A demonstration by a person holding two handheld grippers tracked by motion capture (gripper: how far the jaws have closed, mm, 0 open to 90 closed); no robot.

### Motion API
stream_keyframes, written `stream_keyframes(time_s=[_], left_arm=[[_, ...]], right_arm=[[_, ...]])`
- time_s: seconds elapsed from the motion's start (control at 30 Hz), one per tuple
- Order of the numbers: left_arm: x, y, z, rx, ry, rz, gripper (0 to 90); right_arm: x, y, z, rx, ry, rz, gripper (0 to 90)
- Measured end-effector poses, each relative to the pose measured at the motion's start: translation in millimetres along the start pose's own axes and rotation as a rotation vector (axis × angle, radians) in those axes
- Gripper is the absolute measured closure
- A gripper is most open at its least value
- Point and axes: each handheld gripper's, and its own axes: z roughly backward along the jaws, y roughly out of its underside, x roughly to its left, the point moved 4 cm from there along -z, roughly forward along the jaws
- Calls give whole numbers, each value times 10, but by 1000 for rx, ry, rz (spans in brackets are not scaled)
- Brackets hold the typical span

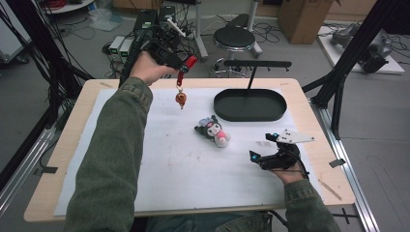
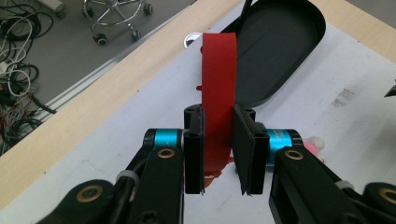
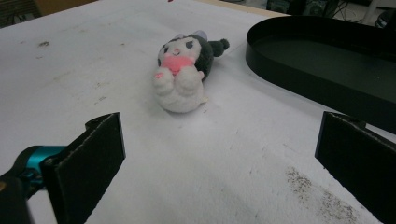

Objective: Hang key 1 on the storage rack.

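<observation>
A red strap (image 2: 218, 70) is pinched between the pads of my left gripper (image 2: 218, 122), which is shut on it. In the high view that gripper (image 1: 186, 63) is raised over the table's far edge. From the strap (image 1: 191, 61) an orange-brown charm (image 1: 181, 99) dangles above the white mat. A black-and-white plush toy (image 1: 213, 130) with a pink front lies mid-table. My right gripper (image 1: 263, 146) rests at the near right, open and holding nothing. In its view the plush (image 3: 182, 70) lies ahead of its wide-apart jaws (image 3: 219, 126).
A black oval tray (image 1: 232, 110) sits at the far right of the white mat (image 1: 183, 179), with a black T-shaped stand (image 1: 256, 64) behind it. The tray rim (image 3: 299, 79) shows right of the plush. A stool (image 1: 234, 37), cables and a cardboard box (image 1: 302, 14) stand beyond the table.
</observation>
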Motion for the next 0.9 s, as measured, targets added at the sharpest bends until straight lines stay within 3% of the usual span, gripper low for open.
stream_keyframes(time_s=[0.27, 0.5, 0.7, 0.9], left_arm=[[-100, -204, -41, -14, 16, -8, 748], [-267, -378, -99, -6, 15, -56, 747], [-362, -530, -206, 13, 16, -83, 747], [-406, -675, -384, 24, 45, -83, 747]], right_arm=[[-21, 23, 35, -6, 11, -11, 6], [-25, 33, 39, -1, 18, -20, 6], [-31, 36, 57, -6, 21, -14, 6], [-35, 48, 55, 4, 26, -15, 6]])
